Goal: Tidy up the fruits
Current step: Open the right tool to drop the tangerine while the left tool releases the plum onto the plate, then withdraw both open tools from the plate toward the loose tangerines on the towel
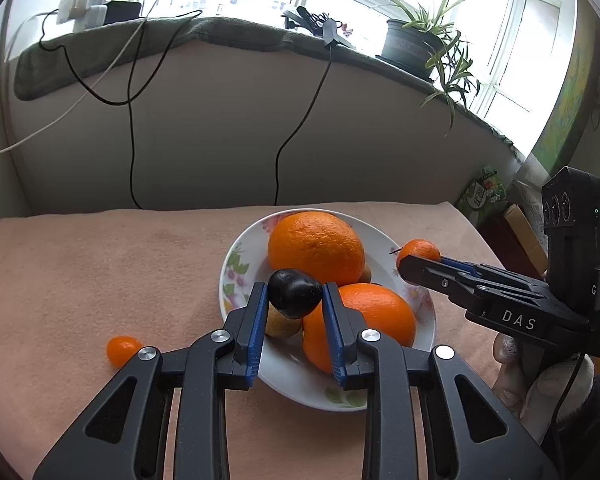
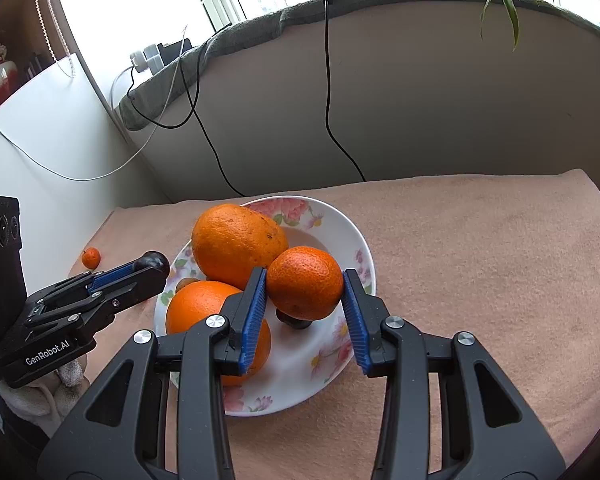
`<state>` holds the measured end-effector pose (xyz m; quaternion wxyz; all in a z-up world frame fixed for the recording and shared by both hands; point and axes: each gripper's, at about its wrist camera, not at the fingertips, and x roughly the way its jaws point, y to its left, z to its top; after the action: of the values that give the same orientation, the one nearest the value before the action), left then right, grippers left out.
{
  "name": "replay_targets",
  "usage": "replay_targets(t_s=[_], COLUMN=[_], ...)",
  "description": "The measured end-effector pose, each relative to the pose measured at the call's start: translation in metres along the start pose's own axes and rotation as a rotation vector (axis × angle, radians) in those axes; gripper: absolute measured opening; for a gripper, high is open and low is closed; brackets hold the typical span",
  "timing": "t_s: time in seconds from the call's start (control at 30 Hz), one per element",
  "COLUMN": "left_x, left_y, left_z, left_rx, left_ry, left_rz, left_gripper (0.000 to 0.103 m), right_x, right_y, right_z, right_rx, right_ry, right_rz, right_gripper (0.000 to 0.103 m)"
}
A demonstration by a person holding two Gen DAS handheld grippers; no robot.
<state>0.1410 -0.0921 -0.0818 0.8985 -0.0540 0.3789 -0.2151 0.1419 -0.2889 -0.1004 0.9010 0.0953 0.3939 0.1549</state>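
Note:
A floral white plate (image 1: 240, 256) (image 2: 340, 220) on the pink cloth holds two big oranges (image 1: 315, 247) (image 2: 236, 240), a brownish fruit (image 1: 280, 322) and a dark fruit (image 2: 296, 322). My left gripper (image 1: 295, 296) is shut on a dark plum (image 1: 294, 292) and holds it above the plate's near side; it also shows in the right wrist view (image 2: 153, 262). My right gripper (image 2: 305, 286) is shut on a small mandarin (image 2: 305, 282) above the plate; it shows in the left wrist view (image 1: 418, 252) too.
A tiny orange fruit (image 1: 121, 349) (image 2: 91, 258) lies on the cloth left of the plate. Behind the table is a padded wall with hanging cables (image 1: 132, 152), a window sill with chargers and a potted plant (image 1: 416, 40).

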Motion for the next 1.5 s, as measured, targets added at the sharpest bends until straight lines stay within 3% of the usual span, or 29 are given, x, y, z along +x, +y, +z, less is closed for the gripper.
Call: replay_targets(t_s=[0.2, 0.27, 0.3, 0.5, 0.53, 0.63, 0.7, 0.87, 1.03, 1.5], left_x=[0.0, 0.0, 0.0, -0.002, -0.002, -0.004, -0.004, -0.005, -0.005, -0.011], left_y=[0.0, 0.0, 0.0, -0.001, -0.002, -0.004, -0.005, -0.008, -0.005, -0.006], left_z=[0.0, 0.0, 0.0, 0.001, 0.001, 0.0, 0.0, 0.0, 0.0, -0.002], left_rx=[-0.002, -0.002, -0.002, 0.01, 0.013, 0.025, 0.028, 0.042, 0.032, 0.034], left_ry=[-0.003, -0.003, -0.004, -0.013, -0.013, -0.017, -0.019, -0.019, -0.019, -0.024], left_rz=[-0.001, 0.0, 0.001, -0.002, 0.0, 0.015, 0.02, 0.052, 0.072, 0.089], left_gripper=[0.026, 0.026, 0.027, 0.043, 0.053, 0.059, 0.07, 0.079, 0.079, 0.08], right_x=[0.001, -0.001, -0.002, -0.004, -0.004, -0.004, -0.003, -0.004, -0.008, -0.012], right_y=[-0.001, -0.001, -0.001, 0.002, 0.002, 0.002, 0.003, 0.003, 0.004, 0.008], right_z=[0.0, 0.0, 0.001, 0.002, 0.002, 0.002, 0.002, 0.0, 0.001, 0.001], right_rx=[0.005, 0.006, 0.007, -0.004, -0.004, 0.0, -0.001, 0.001, 0.01, -0.005], right_ry=[0.005, -0.002, -0.009, -0.018, -0.018, -0.019, -0.015, -0.015, -0.041, -0.042], right_rz=[0.001, 0.005, 0.006, 0.0, -0.003, -0.003, -0.004, -0.016, -0.027, -0.049], right_gripper=[0.04, 0.045, 0.053, 0.057, 0.062, 0.068, 0.068, 0.071, 0.089, 0.089])
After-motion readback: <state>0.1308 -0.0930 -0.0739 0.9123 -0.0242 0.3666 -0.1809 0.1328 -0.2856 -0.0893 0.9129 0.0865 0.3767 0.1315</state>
